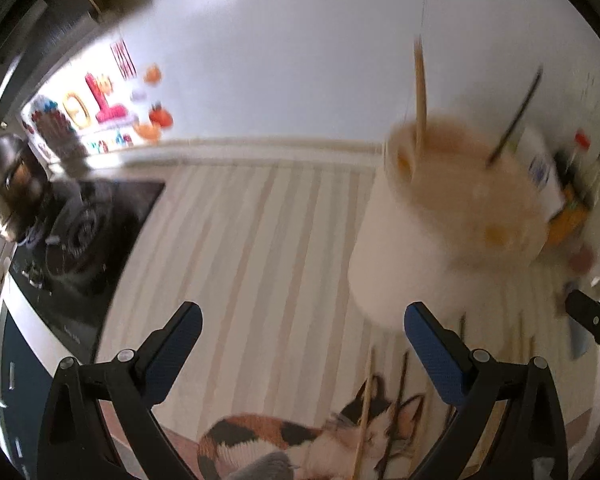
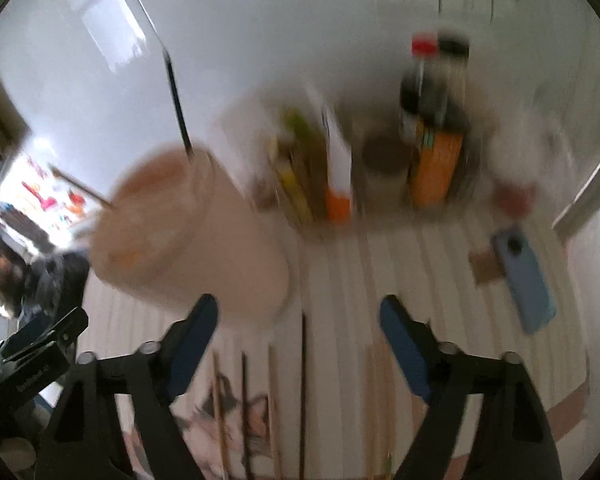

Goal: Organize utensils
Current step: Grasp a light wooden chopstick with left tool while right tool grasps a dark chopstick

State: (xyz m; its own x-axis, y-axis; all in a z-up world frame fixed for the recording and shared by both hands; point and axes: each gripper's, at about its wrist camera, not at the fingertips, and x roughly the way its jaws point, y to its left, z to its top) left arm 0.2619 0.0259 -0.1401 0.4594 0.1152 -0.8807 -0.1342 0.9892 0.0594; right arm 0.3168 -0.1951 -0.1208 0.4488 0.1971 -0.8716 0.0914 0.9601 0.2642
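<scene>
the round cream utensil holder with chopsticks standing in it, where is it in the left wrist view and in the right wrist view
Left wrist view: the round cream utensil holder is right of centre, beyond the right finger of the open left gripper.
Right wrist view: the holder is left of centre, above the left finger of the open right gripper.
Shared landmark: the cat picture on the striped mat, with loose chopsticks lying across it.
</scene>
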